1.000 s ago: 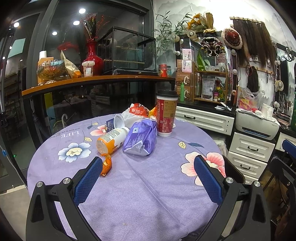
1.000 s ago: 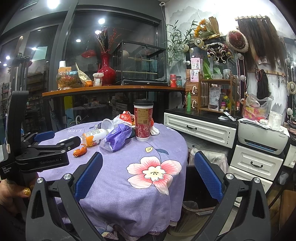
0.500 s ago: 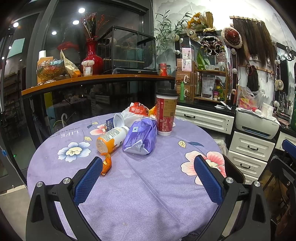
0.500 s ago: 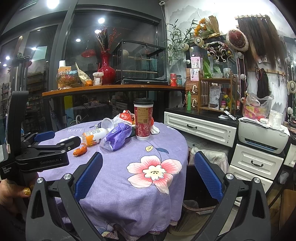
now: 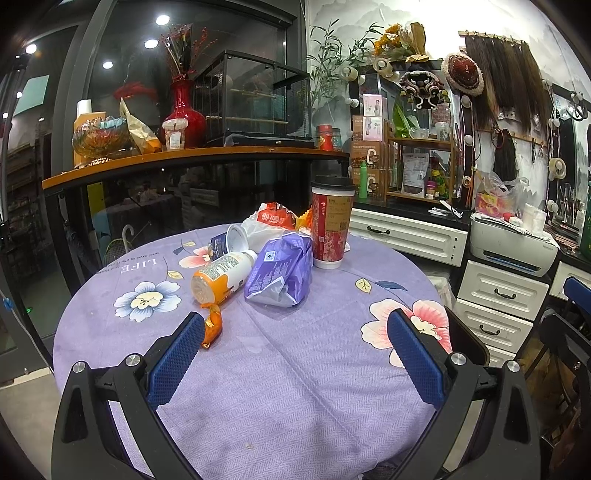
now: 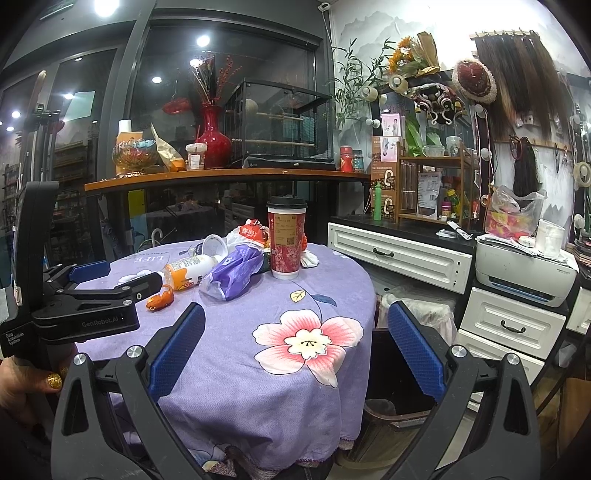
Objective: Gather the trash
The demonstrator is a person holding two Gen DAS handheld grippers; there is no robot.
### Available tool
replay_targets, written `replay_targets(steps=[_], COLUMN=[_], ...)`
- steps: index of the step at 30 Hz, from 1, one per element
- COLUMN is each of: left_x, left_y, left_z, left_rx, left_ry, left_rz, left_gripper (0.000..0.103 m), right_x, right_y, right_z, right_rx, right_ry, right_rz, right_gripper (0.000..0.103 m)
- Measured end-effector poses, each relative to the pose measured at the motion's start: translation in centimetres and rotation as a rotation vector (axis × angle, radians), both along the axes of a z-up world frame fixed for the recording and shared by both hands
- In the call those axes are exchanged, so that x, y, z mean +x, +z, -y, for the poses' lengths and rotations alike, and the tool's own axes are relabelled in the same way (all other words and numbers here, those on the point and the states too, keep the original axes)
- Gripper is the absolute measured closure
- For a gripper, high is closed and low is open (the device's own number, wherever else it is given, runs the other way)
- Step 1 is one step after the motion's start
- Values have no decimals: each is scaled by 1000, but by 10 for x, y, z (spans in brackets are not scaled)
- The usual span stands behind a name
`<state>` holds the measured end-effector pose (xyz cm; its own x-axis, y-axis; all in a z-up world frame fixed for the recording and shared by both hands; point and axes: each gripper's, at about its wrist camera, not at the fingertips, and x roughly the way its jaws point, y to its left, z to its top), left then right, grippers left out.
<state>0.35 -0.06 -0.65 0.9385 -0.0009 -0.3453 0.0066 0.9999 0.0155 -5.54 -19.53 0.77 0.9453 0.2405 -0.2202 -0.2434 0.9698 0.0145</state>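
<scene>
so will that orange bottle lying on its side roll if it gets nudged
Probably: the bottle is round and lies on its side on the cloth. The purple bag beside it may block one way. It looks capless, so likely empty and light.

Light: ceiling spotlights (image 5: 160,20) glaring (dim behind glass) | edges: bowed, vignetted | focus: sharp, far shelves perhaps soft

Both wrist views face round table (image 5: 295,387); right seemingly farther back.
</scene>
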Motion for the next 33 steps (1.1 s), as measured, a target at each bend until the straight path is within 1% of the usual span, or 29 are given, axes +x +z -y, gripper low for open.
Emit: replay_targets(steps=[7,9,14,16,19,21,27,31,33], left_x=[0,0,3,3,6,8,17,23,30], left_y=[0,0,-8,-10,-16,-17,-22,-25,-26], left_z=[0,0,1,1,0,0,-4,-6,-7], left_rx=[1,1,3,4,9,11,6,5,6], left_ry=[0,-1,0,0,4,4,-4,-14,-19], left_rz=[-1,-2,-9,-10,-22,-36,-100,-132,-165], left_gripper=[5,5,5,5,5,5,5,5,5], right_x=[-2,-2,-3,3,4,6,24,45,58], right_y=[-6,-3,-6,-14,-16,-11,-11,-15,-16], right_z=[-3,-3,-3,-4,-4,-5,0,0,-3], right_rx=[-1,0,0,-1,-4,-7,3,-14,-33], right_ry=[0,0,-1,-1,1,0,21,42,50], right_rz=[-1,-3,-6,-10,-18,-28,-106,-176,-198], right_gripper=[5,5,5,5,5,5,5,5,5])
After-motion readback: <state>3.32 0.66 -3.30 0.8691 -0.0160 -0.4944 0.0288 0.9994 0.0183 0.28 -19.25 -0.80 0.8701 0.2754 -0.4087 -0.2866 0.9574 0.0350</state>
